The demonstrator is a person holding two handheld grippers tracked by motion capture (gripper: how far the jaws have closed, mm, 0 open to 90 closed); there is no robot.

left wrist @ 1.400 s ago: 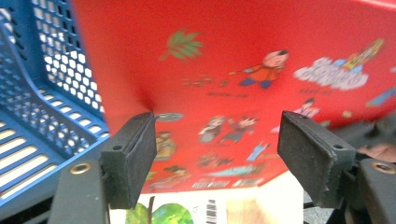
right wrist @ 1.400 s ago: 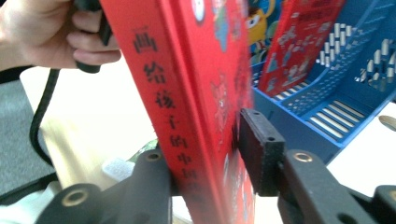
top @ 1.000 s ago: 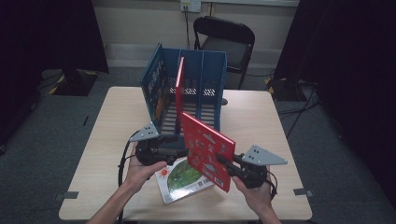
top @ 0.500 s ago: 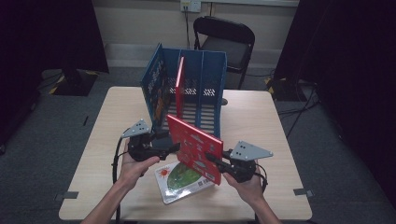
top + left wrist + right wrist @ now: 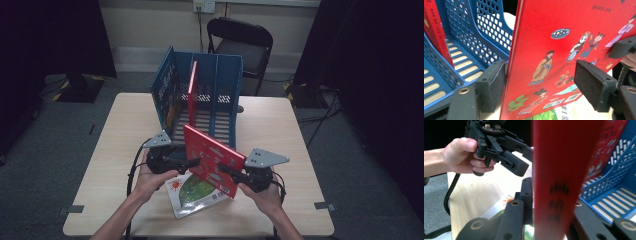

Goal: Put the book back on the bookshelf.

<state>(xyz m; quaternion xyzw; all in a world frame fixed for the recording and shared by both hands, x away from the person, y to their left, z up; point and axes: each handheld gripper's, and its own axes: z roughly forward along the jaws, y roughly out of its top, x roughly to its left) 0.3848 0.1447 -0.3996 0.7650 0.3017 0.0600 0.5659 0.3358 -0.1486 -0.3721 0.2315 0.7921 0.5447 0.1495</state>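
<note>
The right gripper (image 5: 227, 171) was clamped on the red book (image 5: 214, 161), its two black jaws pressing either face of the cover near the book's lower right corner; in the right gripper view the book (image 5: 564, 170) rose edge-on between those jaws. Its jaws had just been easing apart a little, with the book between them and the pads on the cover. The right hand (image 5: 262, 192) held that gripper near the table's (image 5: 115, 140) near edge, right of the middle.

The left gripper (image 5: 192, 162) reached in from the other side, its jaws standing wide with the book's left edge between them. In the left gripper view one pad sat just behind the spine edge and the other stood apart from the printed cover (image 5: 564, 50), so it was not gripping. The left hand (image 5: 152, 177) held it over the near half of the table.

The red book hung tilted above the table, clear of the surface, just in front of the open mouth of the blue file rack (image 5: 220, 85). Under it a second book with a green and white cover (image 5: 192, 192) lay flat by the near edge. The rack stood at the far middle of the table, with another red book (image 5: 192, 87) upright in one of its left compartments. A black folding chair (image 5: 245, 45) stood beyond the far edge
</note>
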